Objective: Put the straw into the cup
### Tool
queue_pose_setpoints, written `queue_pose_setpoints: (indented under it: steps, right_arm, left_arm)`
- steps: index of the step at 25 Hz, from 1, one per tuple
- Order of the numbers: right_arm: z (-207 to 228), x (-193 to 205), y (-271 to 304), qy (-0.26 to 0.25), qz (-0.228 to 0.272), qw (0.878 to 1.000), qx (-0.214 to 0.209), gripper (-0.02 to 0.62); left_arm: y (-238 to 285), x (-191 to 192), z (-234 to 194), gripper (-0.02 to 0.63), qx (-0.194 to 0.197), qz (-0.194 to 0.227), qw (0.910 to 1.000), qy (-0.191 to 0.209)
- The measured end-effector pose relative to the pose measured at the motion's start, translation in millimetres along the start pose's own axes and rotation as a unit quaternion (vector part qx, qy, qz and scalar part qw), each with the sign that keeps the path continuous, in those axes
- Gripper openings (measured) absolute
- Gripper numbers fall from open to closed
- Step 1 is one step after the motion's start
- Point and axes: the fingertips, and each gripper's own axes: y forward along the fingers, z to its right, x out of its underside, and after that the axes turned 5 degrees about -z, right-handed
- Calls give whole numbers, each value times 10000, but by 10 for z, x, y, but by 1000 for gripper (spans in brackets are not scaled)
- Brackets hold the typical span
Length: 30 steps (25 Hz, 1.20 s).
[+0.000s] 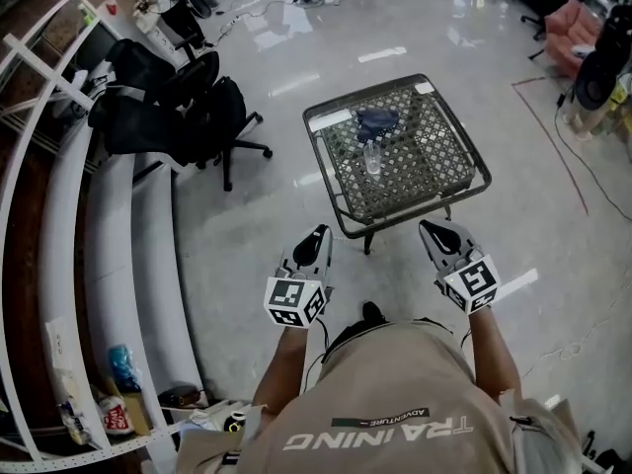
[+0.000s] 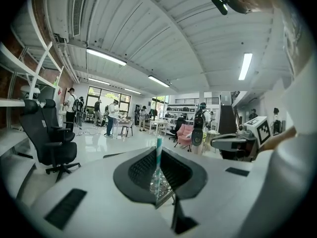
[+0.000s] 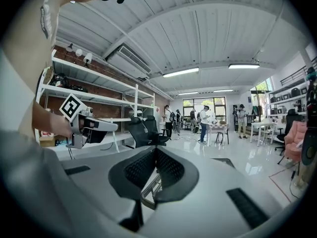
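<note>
Left gripper [image 2: 158,152] is clamped tight on the straw [image 2: 159,144]. It's a teal-and-white one standing upright dead centre in the left gripper view, poking up past the jaw tips and running down below them. Right gripper [image 3: 155,152] is closed too, pads pressed together with nothing in them. You can just see a bit of metal table rim through the gap underneath.

In the head view both grippers sit low-centre in the frame, side by side, near the close edge of the table [image 1: 425,156]. The cup [image 1: 372,158], a clear glass, stands on the mesh top in the upper middle of the frame. There's a dark blue thing [image 1: 376,118] just above it. So the straw is well apart from the cup, not in it yet.
</note>
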Motion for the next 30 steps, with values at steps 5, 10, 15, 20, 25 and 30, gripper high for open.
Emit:
queue_pose_setpoints:
  steps: [5, 10, 15, 20, 25, 30]
  right_arm:
    - [-51, 87, 208, 59, -62, 9999, 79, 17]
    - [-16, 151, 275, 80, -213, 9997, 118, 17]
    - [104, 2, 473, -48, -189, 9998, 105, 17]
    - [233, -92, 622, -32, -83, 9999, 115, 17]
    - [492, -40, 765, 115, -67, 9999, 89, 17]
    - [996, -77, 1062, 116, 13, 9999, -22, 17]
  left_arm:
    - [116, 152, -164, 37, 228, -147, 9996, 5]
    - [222, 227, -192, 37, 351, -194, 9992, -28]
    - [339, 190, -298, 37, 389, -190, 9989, -168]
    - [515, 124, -374, 37, 454, -246, 9986, -74]
    - [817, 37, -392, 37, 446, -325, 9985, -15]
    - [1315, -128, -503, 37, 295, -357, 9989, 46]
